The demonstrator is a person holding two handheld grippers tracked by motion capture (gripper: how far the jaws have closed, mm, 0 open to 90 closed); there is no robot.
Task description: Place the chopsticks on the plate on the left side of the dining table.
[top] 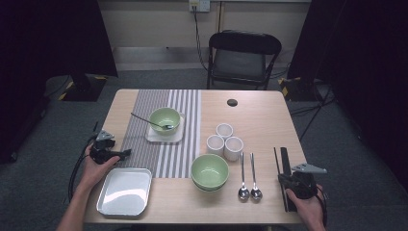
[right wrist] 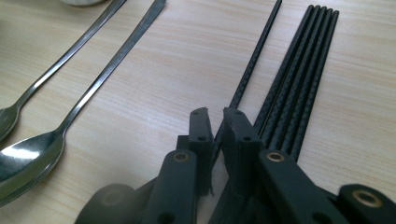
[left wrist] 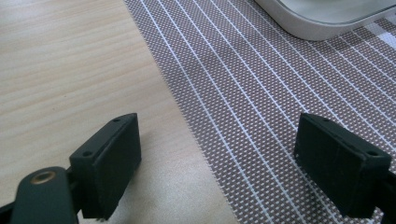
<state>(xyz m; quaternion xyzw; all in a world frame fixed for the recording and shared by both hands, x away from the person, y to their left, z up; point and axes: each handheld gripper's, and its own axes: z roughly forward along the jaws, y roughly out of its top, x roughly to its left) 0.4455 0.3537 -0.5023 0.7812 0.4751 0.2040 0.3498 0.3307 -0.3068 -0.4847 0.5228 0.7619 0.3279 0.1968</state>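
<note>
My right gripper [top: 283, 177] rests at the table's right front, low over a set of black chopsticks [top: 285, 159]. In the right gripper view its jaws [right wrist: 215, 116] stand nearly together, shut on a single black chopstick [right wrist: 254, 60] that runs between them. The other chopsticks [right wrist: 299, 70] lie bundled just to the right. My left gripper [top: 126, 153] is at the left edge of the striped placemat [top: 163, 144]. Its jaws [left wrist: 219, 154] are wide open over the mat's edge [left wrist: 280, 93] and hold nothing.
Two spoons [top: 249, 180] lie left of the chopsticks. A green bowl [top: 210, 171], three white cups [top: 224, 142], a second green bowl with a spoon [top: 165, 119] on a white plate, and a white tray [top: 125, 191] stand on the table. A chair [top: 243, 57] stands behind.
</note>
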